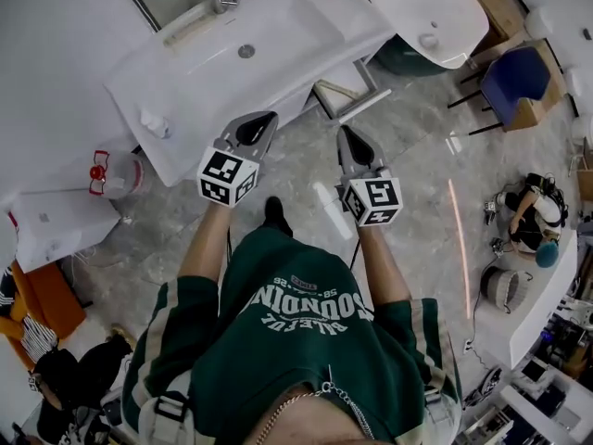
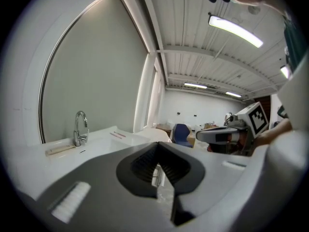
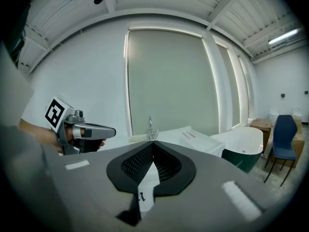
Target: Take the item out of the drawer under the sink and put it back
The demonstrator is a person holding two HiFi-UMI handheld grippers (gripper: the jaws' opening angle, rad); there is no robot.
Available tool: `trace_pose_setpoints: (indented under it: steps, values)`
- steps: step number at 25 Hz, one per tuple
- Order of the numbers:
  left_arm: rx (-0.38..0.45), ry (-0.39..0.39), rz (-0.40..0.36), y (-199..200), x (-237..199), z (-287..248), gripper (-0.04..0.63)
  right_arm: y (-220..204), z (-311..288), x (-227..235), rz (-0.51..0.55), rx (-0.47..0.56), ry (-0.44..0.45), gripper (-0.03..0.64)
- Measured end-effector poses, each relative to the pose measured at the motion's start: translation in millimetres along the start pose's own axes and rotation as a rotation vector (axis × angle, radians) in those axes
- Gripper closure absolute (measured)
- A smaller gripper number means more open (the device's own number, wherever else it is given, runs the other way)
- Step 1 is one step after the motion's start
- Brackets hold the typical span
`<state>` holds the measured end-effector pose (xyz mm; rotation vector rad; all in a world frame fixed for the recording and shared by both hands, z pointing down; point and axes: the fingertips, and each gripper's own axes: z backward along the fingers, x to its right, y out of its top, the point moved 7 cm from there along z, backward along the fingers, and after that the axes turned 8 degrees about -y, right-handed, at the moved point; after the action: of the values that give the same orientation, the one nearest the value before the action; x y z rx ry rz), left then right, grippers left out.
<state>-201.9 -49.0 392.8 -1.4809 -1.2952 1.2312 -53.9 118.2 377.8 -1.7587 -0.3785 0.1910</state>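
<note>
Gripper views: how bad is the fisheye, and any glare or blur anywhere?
Left gripper view: heavy fisheye, black corners, ceiling light strip blown out. Right gripper view: same barrel bend, the window edges bow, lighting even. Head view: sharp, wide-angle curve at the edges, white sink close to clipping.

Left gripper and right gripper point side by side at the sink
</note>
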Motion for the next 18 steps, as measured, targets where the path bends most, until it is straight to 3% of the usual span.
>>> trace_pose_setpoints:
  steps: [9, 18]
  values:
    - [0.0, 0.039, 0.029, 9.9, -28.3, -31.0, 0.546, 6.0, -52.8, 18.6, 0.001, -0.02, 0.044, 0.614]
    - [0.024, 0.217, 0.061, 12.7, -49.7, -65.8, 0.546, 19.1, -129.9, 48.4, 0.063, -0.015, 0.252, 0.614]
